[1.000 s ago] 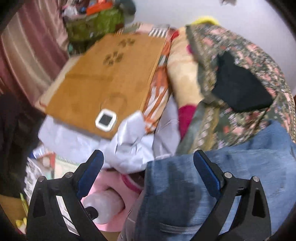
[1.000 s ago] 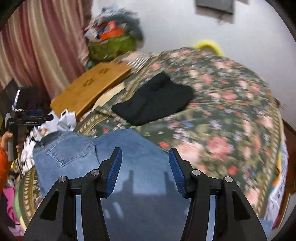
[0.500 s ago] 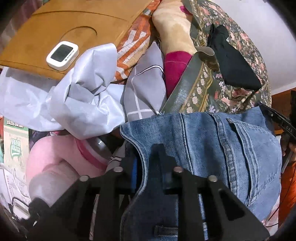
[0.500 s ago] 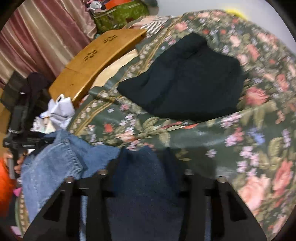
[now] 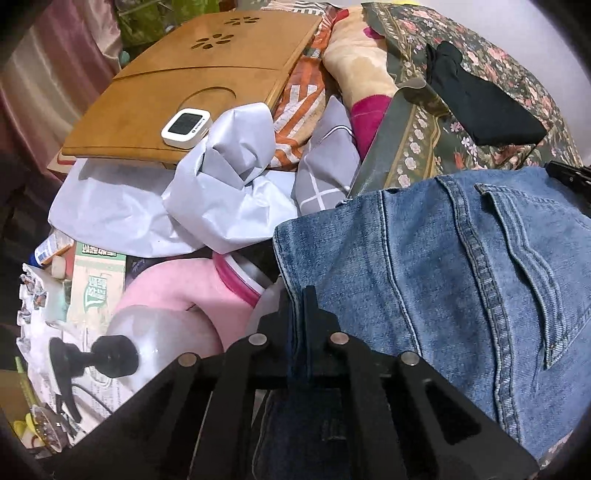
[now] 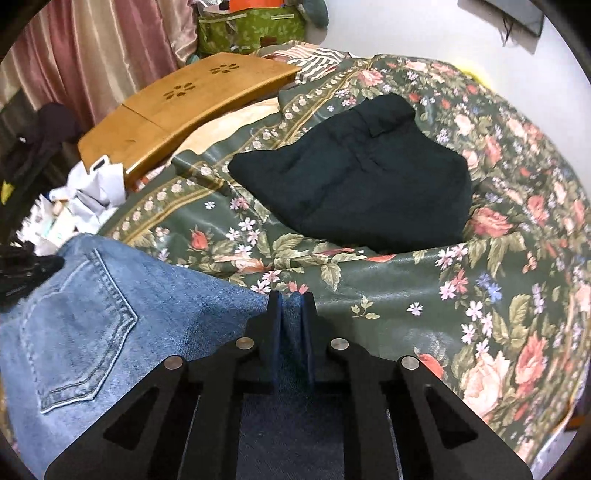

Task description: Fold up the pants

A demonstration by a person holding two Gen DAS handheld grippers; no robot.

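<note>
My left claw (image 5: 298, 295) is clamped on the waistband edge of the faded blue denim pants (image 5: 443, 266), and my right claw (image 6: 291, 299) has just been closing and now pinches a fold of the same denim (image 6: 110, 325) at its far edge. The pants lie on the bed's dark green floral cover (image 6: 461, 288), at its near left side, waist toward the clutter beside the bed; both views show a back pocket face up. Their legs run back under my claws, out of view, so I cannot tell their full line.

Only my left view shows the jumble off the bed's edge: crumpled white paper (image 5: 221, 206), a pink cloth (image 5: 177, 291), a clear bottle with a black pump top (image 5: 110, 354), and a small white square gadget with a dark screen (image 5: 185, 126) resting on the tan wooden lap tray (image 5: 177, 85). Only my right view shows the whole folded black garment (image 6: 354, 181) lying apart from the pants, the pink striped curtain (image 6: 92, 48), and a green leaf-print bag (image 6: 255, 26) heaped with things I cannot make out.
</note>
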